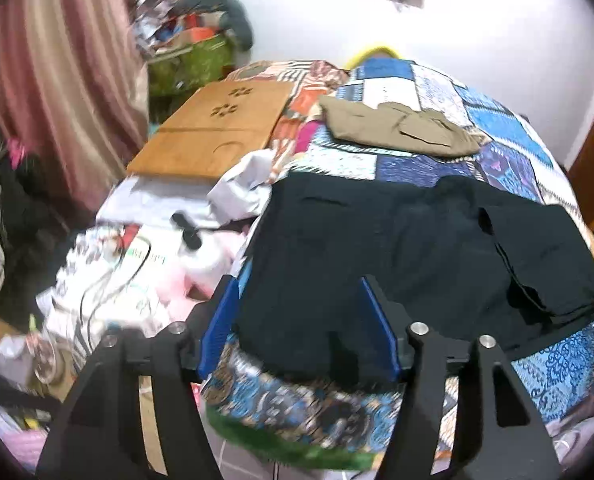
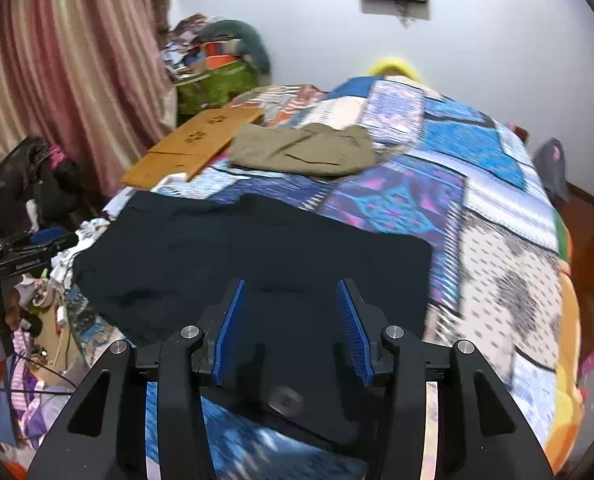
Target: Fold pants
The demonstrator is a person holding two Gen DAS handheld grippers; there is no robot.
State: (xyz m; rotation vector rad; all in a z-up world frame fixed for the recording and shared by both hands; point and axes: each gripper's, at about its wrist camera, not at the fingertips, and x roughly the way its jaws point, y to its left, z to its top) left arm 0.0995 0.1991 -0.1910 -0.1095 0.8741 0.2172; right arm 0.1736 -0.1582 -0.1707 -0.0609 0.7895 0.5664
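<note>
Dark pants [image 1: 397, 248] lie spread flat on the patchwork quilt [image 1: 509, 136] of the bed, near its front edge, one portion already doubled over on the right in the left wrist view. The cloth appears soft, limp and matte, probably light to medium in weight; it should drape and sag when lifted and is neither fragile nor notably slippery. Best purchase is judged to be at a hem, a waistband corner or a doubled edge, where layers can be pinched together. Left tongs [image 1: 297, 300] stand apart over the near edge of the garment, nothing pinched between the blue ribbed pads. Right tongs [image 2: 291, 300] are likewise parted above the dark cloth [image 2: 257, 248], the pads not pressing on it. A second, khaki garment [image 1: 397, 126] lies folded farther back on the quilt, well apart. A flat wooden board [image 1: 217, 128] with cut-out motifs rests at the bed's left side, beside striped pink curtains [image 1: 57, 80].
</note>
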